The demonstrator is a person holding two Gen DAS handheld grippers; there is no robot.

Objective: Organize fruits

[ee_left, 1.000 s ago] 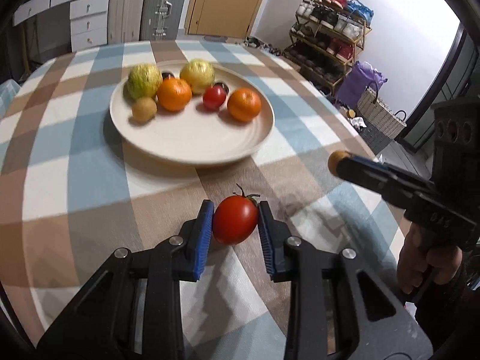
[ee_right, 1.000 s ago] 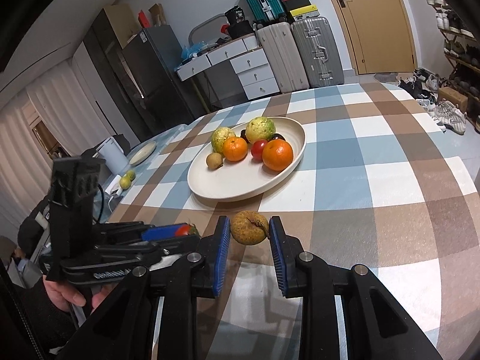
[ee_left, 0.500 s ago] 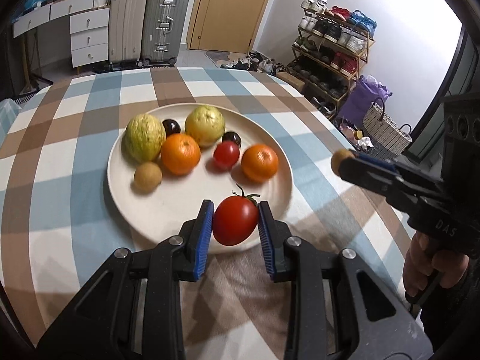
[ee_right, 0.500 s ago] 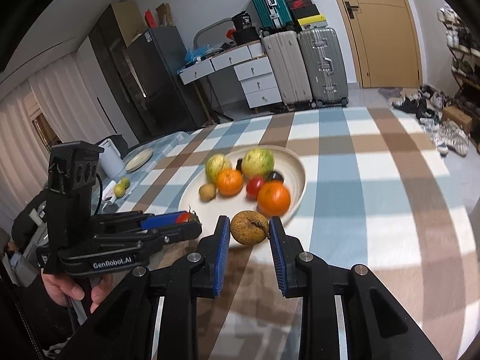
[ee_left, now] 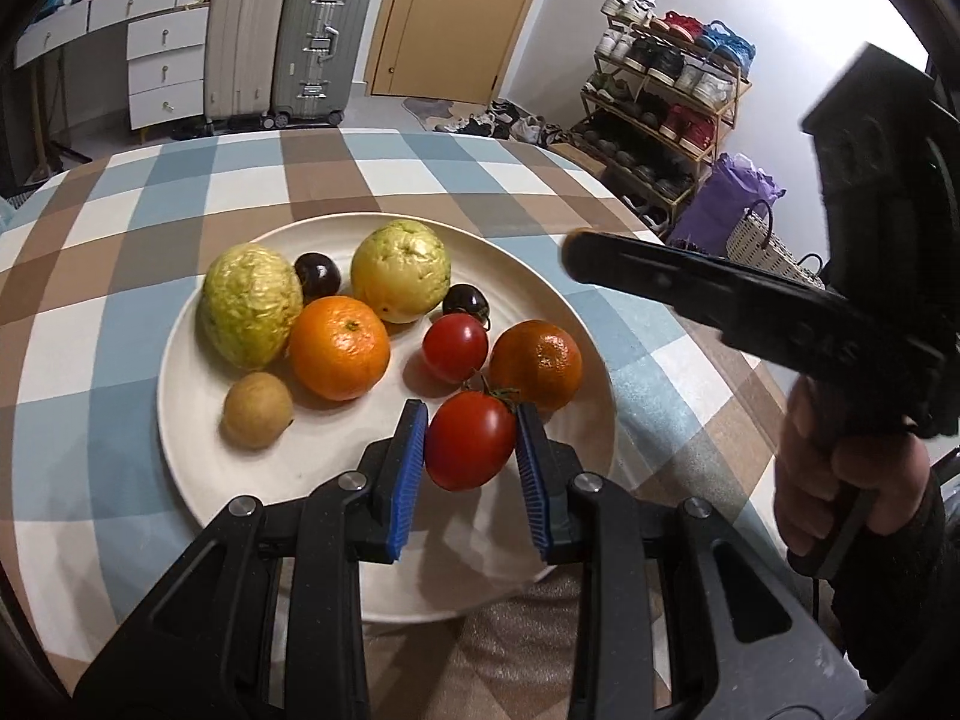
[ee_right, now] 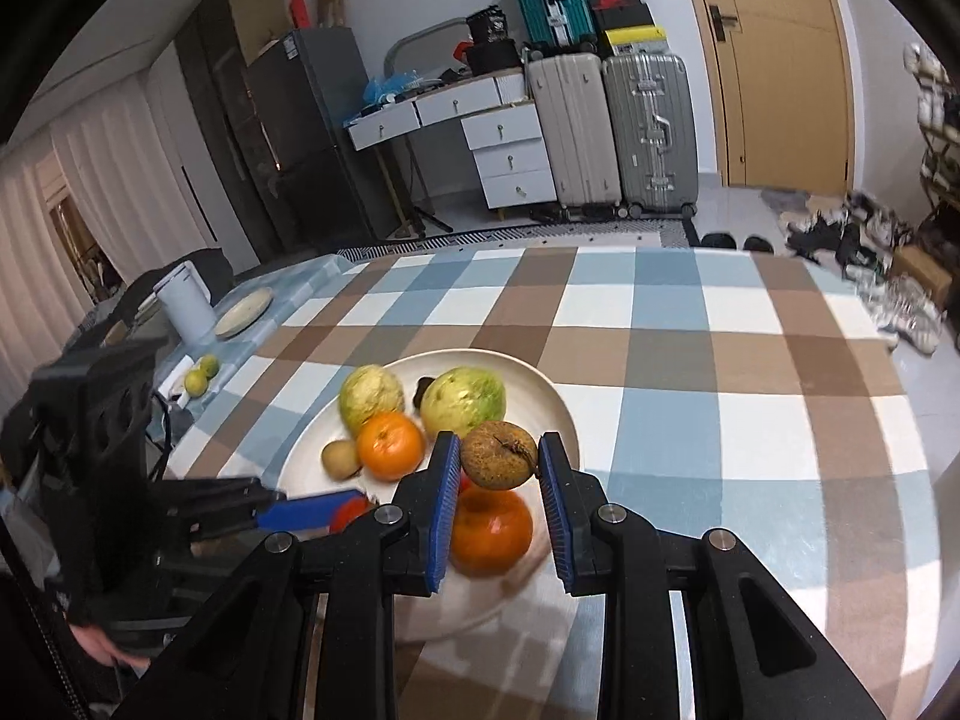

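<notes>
A cream plate (ee_left: 198, 480) (ee_right: 540, 378) on the checked tablecloth holds two green guavas, two oranges (ee_left: 339, 348), a small tomato (ee_left: 455, 347), a brown kiwi-like fruit (ee_left: 258, 411) and two dark plums. My left gripper (ee_left: 470, 441) is shut on a red tomato (ee_left: 470, 441) and holds it above the plate's near part. My right gripper (ee_right: 498, 456) is shut on a brown round fruit (ee_right: 498, 454) above the plate's right side. The right gripper also shows in the left wrist view (ee_left: 576, 252).
The round table's edge (ee_left: 630, 222) curves at the right, with a shoe rack (ee_left: 660, 120) beyond. Suitcases (ee_right: 612, 132), drawers and a door stand at the back. A white canister (ee_right: 186, 300), a small plate and two green fruits (ee_right: 201, 375) lie at the table's far left.
Both grippers have moved forward with their fruits, from over the tablecloth to over the plate. Both stay shut.
</notes>
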